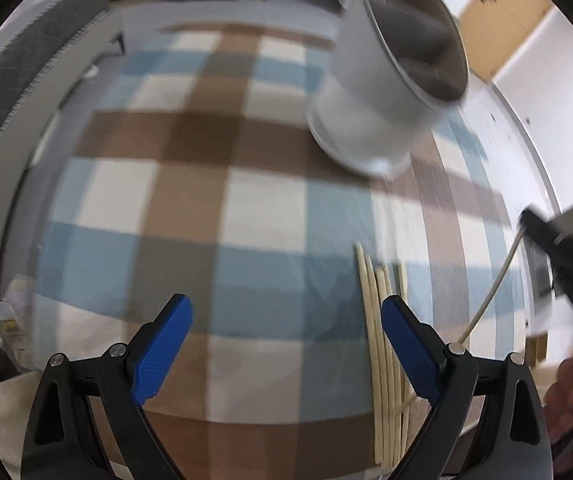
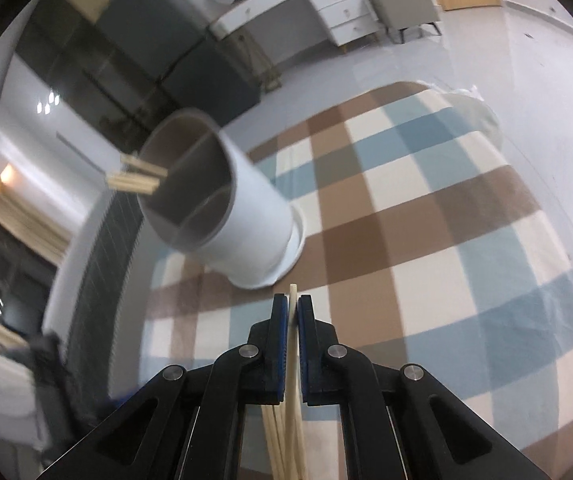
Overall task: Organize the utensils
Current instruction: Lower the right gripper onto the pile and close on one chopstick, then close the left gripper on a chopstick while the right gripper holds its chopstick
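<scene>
A white utensil holder [image 1: 382, 92] stands on the checked cloth [image 1: 214, 184], with chopstick tops [image 2: 136, 178] poking out of one compartment in the right wrist view [image 2: 242, 208]. Several pale chopsticks [image 1: 382, 360] lie on the cloth near its front edge, just inside my left gripper's right finger. My left gripper [image 1: 286, 344] is open and empty above the cloth. My right gripper [image 2: 293, 312] is shut on one pale chopstick [image 2: 293, 300], held just in front of the holder; more chopsticks [image 2: 280, 440] lie below it. The right gripper [image 1: 546, 236] and its chopstick show at the right in the left wrist view.
The table carries a blue, brown and white checked cloth [image 2: 426, 208]. A dark cabinet [image 2: 134, 64] and a white drawer unit [image 2: 338, 4] stand beyond the table. A crumpled bag [image 1: 6, 316] sits at the table's left edge.
</scene>
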